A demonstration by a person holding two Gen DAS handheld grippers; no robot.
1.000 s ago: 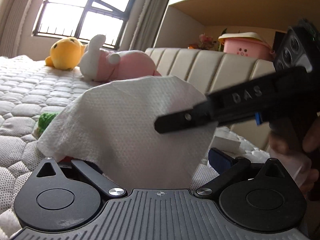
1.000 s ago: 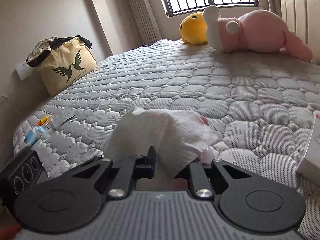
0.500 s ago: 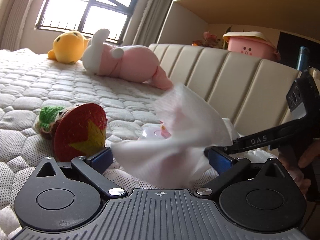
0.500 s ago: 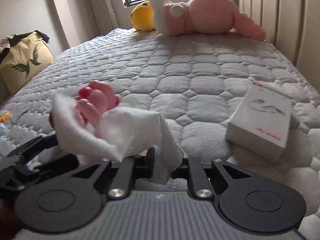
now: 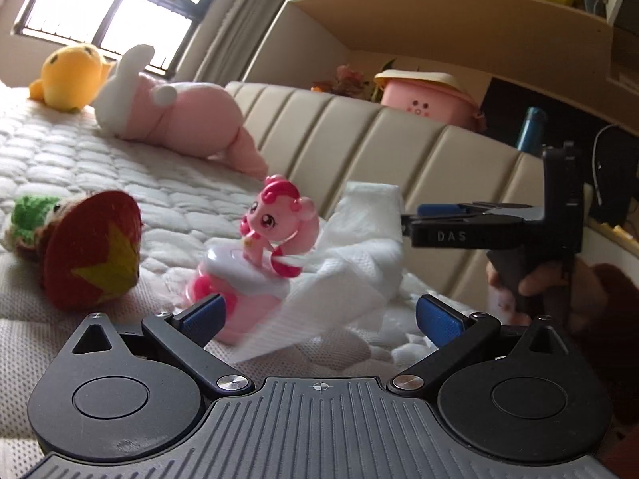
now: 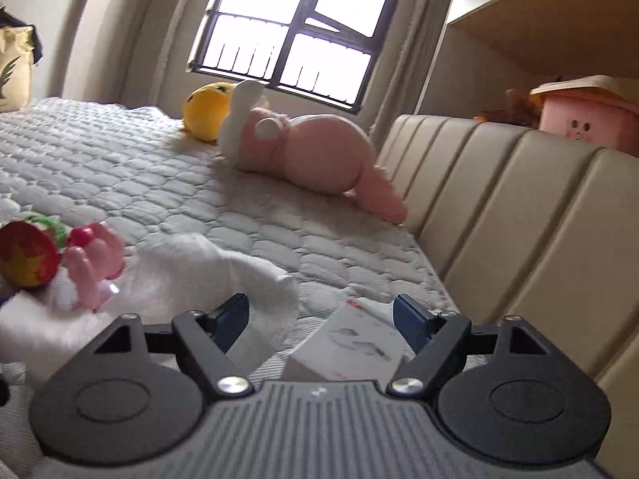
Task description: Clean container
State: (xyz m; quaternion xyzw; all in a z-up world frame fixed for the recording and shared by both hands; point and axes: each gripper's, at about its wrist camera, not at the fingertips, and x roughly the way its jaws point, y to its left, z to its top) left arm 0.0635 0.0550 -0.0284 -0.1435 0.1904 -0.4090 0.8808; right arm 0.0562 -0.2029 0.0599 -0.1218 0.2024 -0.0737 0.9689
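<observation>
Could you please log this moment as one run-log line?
left tongs: open | right tongs: open | tissue: released beside pink container | bed

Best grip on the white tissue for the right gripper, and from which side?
Take the tissue at its raised fold nearest the right gripper, coming in low from the headboard side. That end stands clear of the pink container; the far end drapes against it, so pinching there would likely nudge it.
</observation>
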